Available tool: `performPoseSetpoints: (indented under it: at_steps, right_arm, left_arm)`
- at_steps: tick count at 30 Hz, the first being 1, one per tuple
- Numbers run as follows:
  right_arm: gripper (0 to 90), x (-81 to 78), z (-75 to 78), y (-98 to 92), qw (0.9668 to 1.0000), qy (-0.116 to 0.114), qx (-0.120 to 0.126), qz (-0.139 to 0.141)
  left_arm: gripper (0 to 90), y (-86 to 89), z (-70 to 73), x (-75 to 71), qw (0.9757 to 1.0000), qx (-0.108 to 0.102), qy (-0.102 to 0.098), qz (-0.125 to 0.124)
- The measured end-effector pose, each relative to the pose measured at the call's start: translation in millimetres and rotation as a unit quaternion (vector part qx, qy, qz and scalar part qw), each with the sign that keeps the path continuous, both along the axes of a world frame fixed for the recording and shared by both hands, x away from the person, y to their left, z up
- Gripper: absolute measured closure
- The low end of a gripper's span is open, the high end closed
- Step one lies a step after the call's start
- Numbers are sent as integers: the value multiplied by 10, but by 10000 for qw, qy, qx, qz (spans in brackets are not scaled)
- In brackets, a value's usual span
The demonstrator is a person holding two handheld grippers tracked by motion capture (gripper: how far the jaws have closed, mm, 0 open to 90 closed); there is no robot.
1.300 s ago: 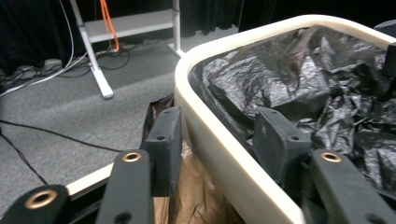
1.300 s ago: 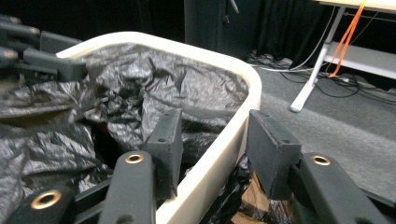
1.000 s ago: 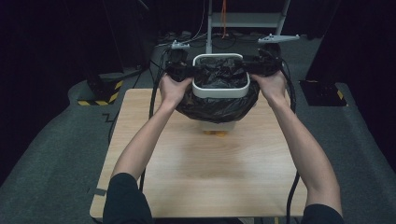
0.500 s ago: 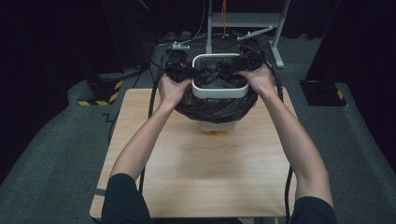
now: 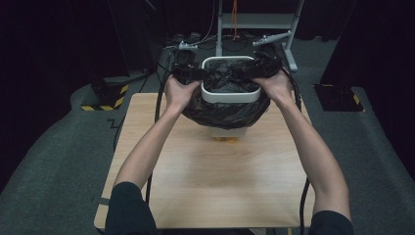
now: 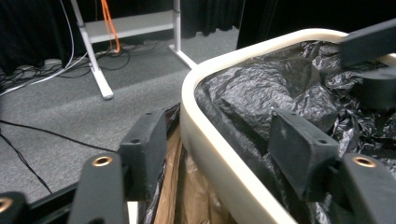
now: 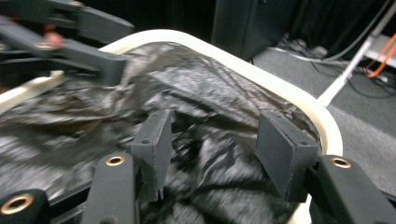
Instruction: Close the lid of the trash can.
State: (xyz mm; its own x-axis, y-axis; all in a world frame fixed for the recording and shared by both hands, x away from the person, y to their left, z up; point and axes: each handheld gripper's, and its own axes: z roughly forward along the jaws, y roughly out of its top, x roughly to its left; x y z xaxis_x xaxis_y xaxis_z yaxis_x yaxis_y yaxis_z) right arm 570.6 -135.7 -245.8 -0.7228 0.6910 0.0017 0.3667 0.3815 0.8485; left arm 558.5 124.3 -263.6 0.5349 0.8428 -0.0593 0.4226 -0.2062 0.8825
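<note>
- High view: your bin [image 5: 230, 93], white-rimmed, stands at the far middle of the table [image 5: 205, 186], with the black bag [image 5: 226, 113] stuffed inside and bulging out around its sides. Your left gripper [image 5: 192, 73] sits at the bin's left rim, your right gripper [image 5: 259, 68] at its right rim. The near half of the table is bare wood; the far edge lies just behind the bin, with cables and a stand's legs beyond.
- Left gripper view: your jaws have just been opening and straddle the bin's rim [image 6: 205, 135] loosely, one outside, one over the bag inside; neither pad presses.
- Right gripper view: your jaws stand apart and have just been opening, over crumpled bag [image 7: 205, 140] just inside the curved rim [image 7: 299, 102]; nothing is pinched. The other gripper [image 7: 100, 65] reaches in opposite.
</note>
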Motion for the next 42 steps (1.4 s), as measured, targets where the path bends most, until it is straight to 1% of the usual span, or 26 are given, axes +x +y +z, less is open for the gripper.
performPoseSetpoints:
  at_steps: [2,3,5,7,9,10,12,14,15,18,20,22,24,26,27,28,29,30,32,33,36,38,39,40,42]
  right_arm:
    - [461,-95,25,-44,9999,-86,67,74]
    - [467,-155,43,-72,9998,-148,92,92]
    - [472,-237,60,-114,9997,-201,114,55]
    - [475,-317,67,-166,9995,-304,120,48]
    - [479,-383,61,-210,9990,-415,155,25]
    - [480,-406,56,-224,9989,-426,172,35]
    - [484,-442,38,-225,9988,-457,144,33]
    - [485,-450,16,-192,9989,-474,-26,58]
    - [486,-452,4,-166,9987,-486,-106,55]
    - [491,-447,-27,-100,9987,-434,-205,173]
    - [502,-449,-55,-51,9983,-420,-331,247]
    - [507,-454,-81,-10,9978,-342,-419,384]
    - [508,-467,-98,19,9970,-304,-467,528]
    - [508,-492,-104,41,9964,-219,-446,684]
    - [525,-515,-104,55,9959,-234,-450,750]
    - [528,-534,-105,60,9957,-277,-472,747]
    - [529,-548,-110,60,9955,-287,-460,779]
    - [527,-557,-119,54,9955,-250,-414,818]
    - [527,-567,-140,31,9957,-205,-286,862]
    - [526,-565,-149,18,9958,-213,-238,860]
    - [515,-554,-158,-12,9970,-193,-126,745]
    - [509,-547,-158,-35,9974,-249,-92,665]
    - [502,-551,-154,-52,9977,-277,-61,617]
    - [502,-560,-146,-72,9980,-288,3,563]
    - [503,-568,-127,-123,9980,-420,102,462]
  left_arm:
    - [318,-32,17,24,10000,-4,65,2]
    - [310,-38,20,27,10000,-21,52,6]
    - [302,-46,23,34,10000,-25,30,24]
    - [298,-42,25,48,10000,-31,56,42]
    - [297,-34,34,63,10000,13,35,74]
    - [297,-32,39,75,10000,33,36,84]
    - [294,-41,46,104,9999,101,58,101]
    - [294,-52,49,131,9997,185,69,114]
    - [290,-57,53,140,9997,184,101,94]
    - [262,-68,61,151,9996,237,148,38]
    - [240,-62,62,174,9993,303,214,39]
    - [229,-46,56,202,9992,301,272,54]
    - [226,-33,36,237,9989,340,305,90]
    - [227,-26,-3,287,9986,328,392,163]
    - [231,-19,-17,305,9985,303,418,194]
    - [232,-3,-34,332,9983,264,470,211]
    - [233,14,-51,358,9981,184,536,227]
    - [233,27,-69,382,9978,81,609,240]
    - [236,63,-96,432,9962,-230,818,211]
    - [234,66,-102,446,9958,-262,843,227]
    - [254,50,-89,439,9967,-218,731,272]
    - [277,46,-69,407,9977,-187,579,283]
    - [279,45,-59,383,9981,-222,514,260]
    - [282,45,-48,358,9983,-260,466,225]
    - [284,38,-31,312,9987,-246,401,174]
